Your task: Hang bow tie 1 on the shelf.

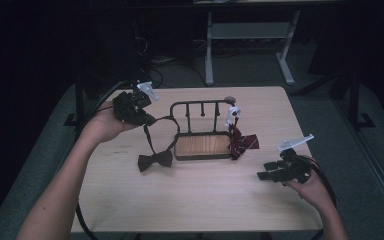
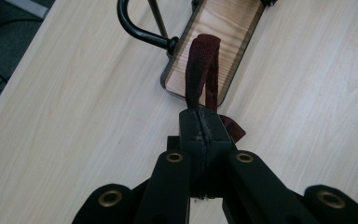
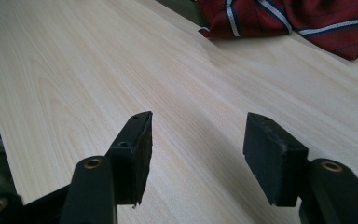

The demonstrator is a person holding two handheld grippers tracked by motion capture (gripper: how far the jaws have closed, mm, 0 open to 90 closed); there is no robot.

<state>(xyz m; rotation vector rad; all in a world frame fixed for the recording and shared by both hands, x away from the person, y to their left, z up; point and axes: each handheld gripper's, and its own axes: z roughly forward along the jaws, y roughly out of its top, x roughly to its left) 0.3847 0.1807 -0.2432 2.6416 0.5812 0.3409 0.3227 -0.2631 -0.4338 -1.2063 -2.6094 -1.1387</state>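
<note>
While the left gripper [image 1: 147, 119] is clamped on the strap [image 2: 200, 70] of the dark bow tie [image 1: 155, 160] lying beside the rack [image 1: 202, 145], and the right gripper [image 1: 272, 172] rests open on the table [image 1: 205, 200], hooking that strap onto the rack seems next, needing a lift.

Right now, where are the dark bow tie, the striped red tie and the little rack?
dark bow tie [image 1: 155, 160], high view, its knot.
striped red tie [image 3: 279, 16], right gripper view, its striped cloth.
rack [image 1: 201, 146], high view, its wooden base.

High view above the table [image 1: 195, 200] facing forward and down, tong views close over it, sharing the rack [image 1: 202, 145].
</note>
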